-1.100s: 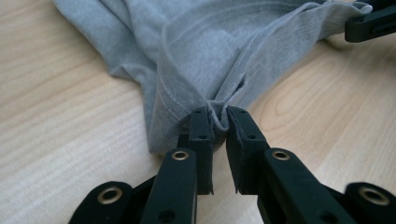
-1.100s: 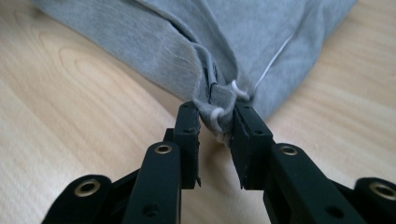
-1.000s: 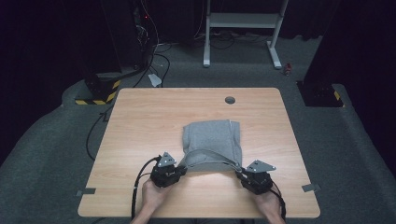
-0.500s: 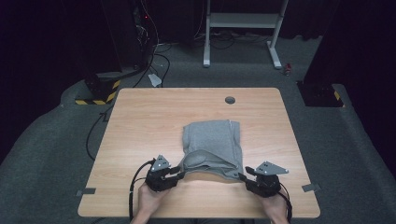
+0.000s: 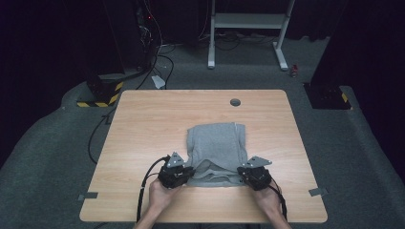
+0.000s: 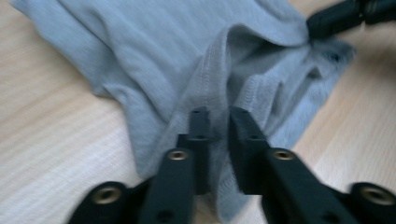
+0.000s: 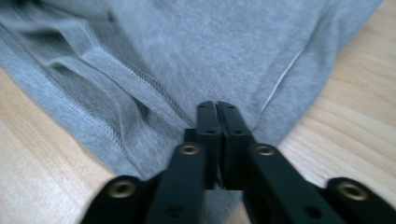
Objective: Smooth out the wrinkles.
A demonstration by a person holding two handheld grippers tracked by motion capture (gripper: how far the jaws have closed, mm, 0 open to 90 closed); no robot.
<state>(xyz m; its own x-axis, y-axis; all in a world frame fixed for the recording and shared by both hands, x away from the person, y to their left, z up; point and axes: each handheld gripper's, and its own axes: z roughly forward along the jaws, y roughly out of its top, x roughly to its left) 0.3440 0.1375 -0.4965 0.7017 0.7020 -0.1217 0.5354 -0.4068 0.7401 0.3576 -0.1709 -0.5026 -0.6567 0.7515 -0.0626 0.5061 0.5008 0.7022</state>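
Grey garment lies part-folded mid-table, near edge bunched; left gripper & right gripper have just closed, each pinching a near corner, so next fold looks abt to start.

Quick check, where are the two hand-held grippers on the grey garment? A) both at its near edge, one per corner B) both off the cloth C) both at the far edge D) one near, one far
A: the left hand-held gripper and the right hand-held gripper pinch the near-edge corners of the grey garment, jaws shut on fabric in both gripper views.
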